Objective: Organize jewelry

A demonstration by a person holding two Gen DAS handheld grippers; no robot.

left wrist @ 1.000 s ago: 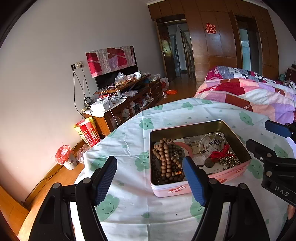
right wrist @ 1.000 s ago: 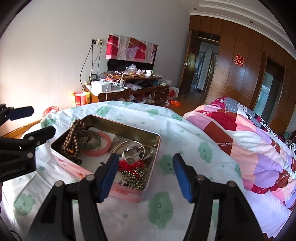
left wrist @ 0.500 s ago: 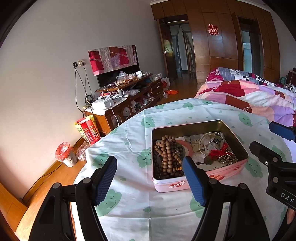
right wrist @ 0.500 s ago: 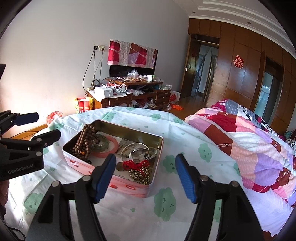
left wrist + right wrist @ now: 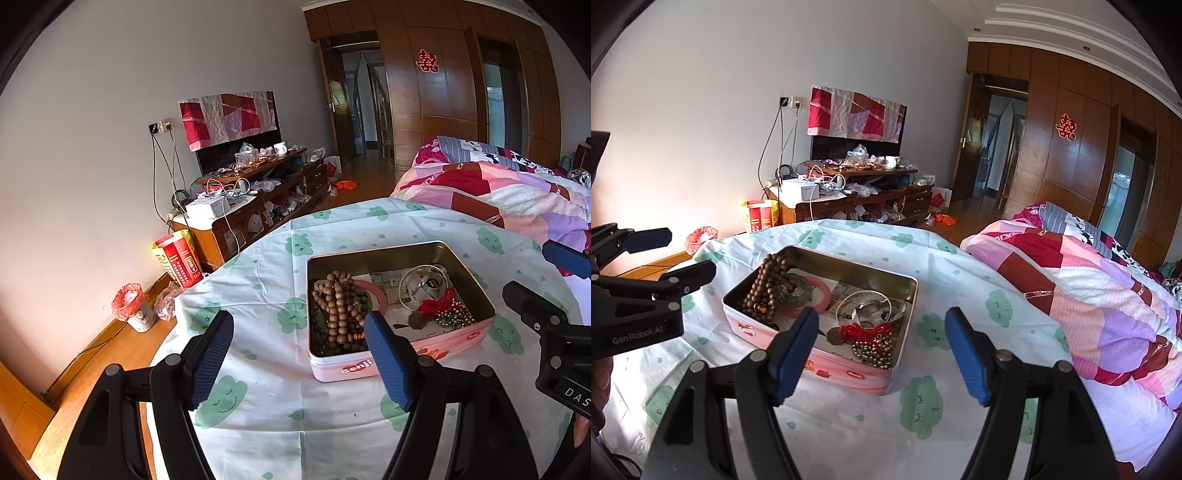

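Your left gripper [image 5: 299, 354] and right gripper [image 5: 881, 349] are both wide and hold nothing, above the tablecloth [image 5: 849, 424] near the pink tin [image 5: 849, 373]. The wooden beads [image 5: 338, 310] lie inside this tin.

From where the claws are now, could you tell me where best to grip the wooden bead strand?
Probably pinch the heaped top of the wooden bead strand from above: it rises over the tin rim at the left end, with walls blocking any side approach.

Left wrist view from tin's [image 5: 400, 347] left, right from right, both near
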